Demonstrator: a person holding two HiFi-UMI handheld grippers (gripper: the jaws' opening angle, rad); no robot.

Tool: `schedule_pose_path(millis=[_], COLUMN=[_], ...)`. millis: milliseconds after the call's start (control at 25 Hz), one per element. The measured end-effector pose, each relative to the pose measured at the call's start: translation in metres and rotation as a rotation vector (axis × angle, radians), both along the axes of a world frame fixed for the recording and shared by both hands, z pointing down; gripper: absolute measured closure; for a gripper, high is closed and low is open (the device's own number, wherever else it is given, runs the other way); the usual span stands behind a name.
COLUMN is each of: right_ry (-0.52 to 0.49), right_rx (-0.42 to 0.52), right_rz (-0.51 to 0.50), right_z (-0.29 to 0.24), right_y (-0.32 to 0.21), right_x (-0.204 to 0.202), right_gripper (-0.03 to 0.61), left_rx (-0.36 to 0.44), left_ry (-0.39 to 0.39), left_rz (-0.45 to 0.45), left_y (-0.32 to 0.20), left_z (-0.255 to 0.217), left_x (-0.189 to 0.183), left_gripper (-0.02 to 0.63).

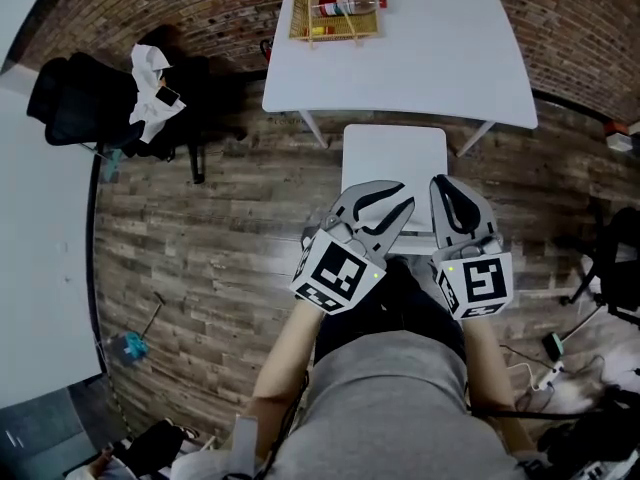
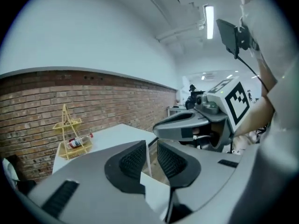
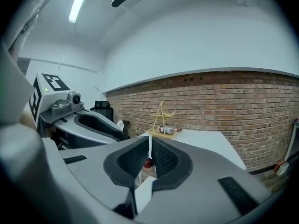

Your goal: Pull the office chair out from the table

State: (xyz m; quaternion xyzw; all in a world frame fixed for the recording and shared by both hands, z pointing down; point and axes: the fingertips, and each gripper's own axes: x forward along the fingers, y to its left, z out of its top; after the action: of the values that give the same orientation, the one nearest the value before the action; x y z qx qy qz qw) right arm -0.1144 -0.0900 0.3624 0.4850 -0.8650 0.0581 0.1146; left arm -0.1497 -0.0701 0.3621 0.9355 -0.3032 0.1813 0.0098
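Clearance looks like the thing to check. The chair [image 1: 394,158] stands just in front of the table [image 1: 420,58], its far edge about level with the table's near edge, so I judge the pull largely made. If more room is wanted, both grippers should come down onto the chair's near edge, grip evenly and draw straight back, so it does not swing on the plank floor [image 1: 220,228]. The left gripper [image 1: 375,203] hangs over the chair's near part, jaws a narrow gap apart with nothing held. The right gripper [image 1: 458,203], beside it, has its jaws together, also empty. The chair shows as a plain white, flat rectangle with rounded corners. Its base is hidden beneath.
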Motion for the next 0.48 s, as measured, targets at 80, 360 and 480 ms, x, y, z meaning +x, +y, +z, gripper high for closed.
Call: schedule_pose_path(millis=[80, 360, 480], right_ry=[-0.031, -0.067, -0.070], right_rx=[0.008, 0.022, 0.021], right_rz=[0.033, 0.085, 0.099], right_z=[-0.006, -0.014, -0.014], right_y=[0.000, 0.001, 0.002], right_x=[0.001, 0.005, 0.005], right_gripper=[0.551, 0.561, 0.563], left_rx=[0.023, 0.030, 0.028], left_ry=[0.057, 0.178, 0.163], left_rz=[-0.069, -0.255, -0.249], left_y=[-0.007, -0.019, -0.016], left_z=[-0.014, -0.030, -0.027], left_x=[-0.004, -0.016, -0.012], left_gripper=[0.562, 0.584, 0.584])
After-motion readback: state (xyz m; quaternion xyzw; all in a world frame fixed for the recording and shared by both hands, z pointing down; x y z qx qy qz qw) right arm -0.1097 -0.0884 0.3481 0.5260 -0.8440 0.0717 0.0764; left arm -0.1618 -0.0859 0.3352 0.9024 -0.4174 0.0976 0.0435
